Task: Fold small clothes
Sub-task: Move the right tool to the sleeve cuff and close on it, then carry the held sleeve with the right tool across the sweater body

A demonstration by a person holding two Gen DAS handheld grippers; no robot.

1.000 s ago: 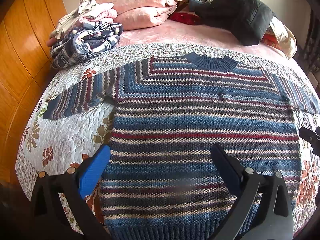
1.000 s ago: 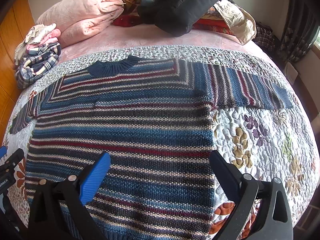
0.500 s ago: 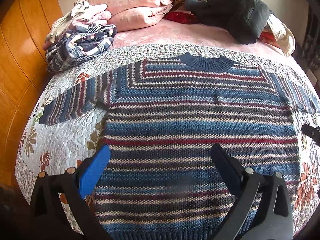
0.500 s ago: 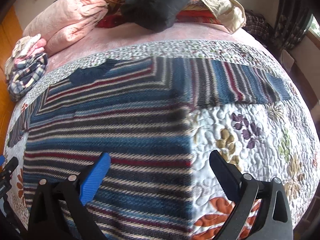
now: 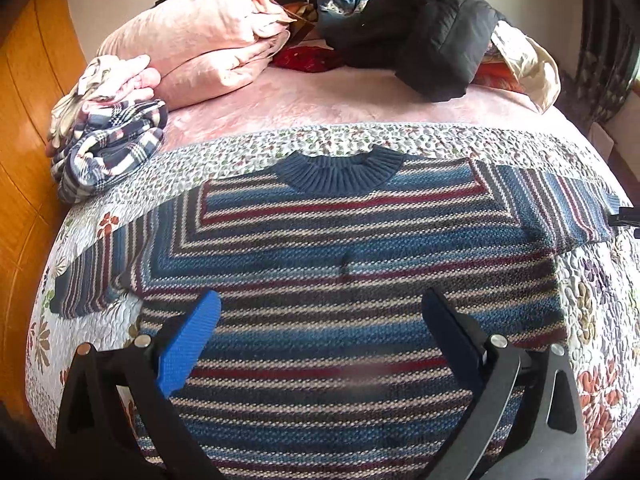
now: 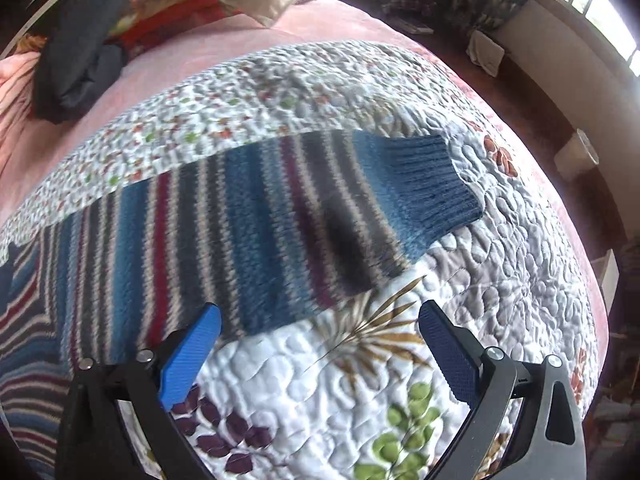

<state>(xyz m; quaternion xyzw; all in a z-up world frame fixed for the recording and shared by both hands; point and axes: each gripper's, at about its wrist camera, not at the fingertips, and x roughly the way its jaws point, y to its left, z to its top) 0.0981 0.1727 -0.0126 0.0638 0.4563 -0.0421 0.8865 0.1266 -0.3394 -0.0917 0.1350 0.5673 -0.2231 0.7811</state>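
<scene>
A striped blue, grey and red knit sweater [image 5: 344, 264] lies flat on the quilt, its dark blue collar [image 5: 340, 168] toward the far side and both sleeves spread out. My left gripper [image 5: 320, 320] hovers open above the sweater's body, nothing between its blue pads. In the right wrist view the sweater's right sleeve [image 6: 260, 216] stretches to a blue ribbed cuff [image 6: 436, 180]. My right gripper [image 6: 318, 334] is open just in front of that sleeve, over the quilt, holding nothing. A tip of the right gripper [image 5: 626, 216] shows at the left wrist view's right edge.
The floral quilt [image 6: 360, 400] covers the near half of the bed. Behind it lie folded pink bedding [image 5: 208, 52], a plaid bundle [image 5: 108, 144], and a black jacket [image 5: 432, 40]. A wooden wall [image 5: 24, 160] runs along the left; the bed's right edge drops to the floor [image 6: 560, 92].
My right gripper has swung right and forward, from over the sweater's body to the right sleeve. My left gripper has moved forward and slightly left over the sweater's body. Both stay open.
</scene>
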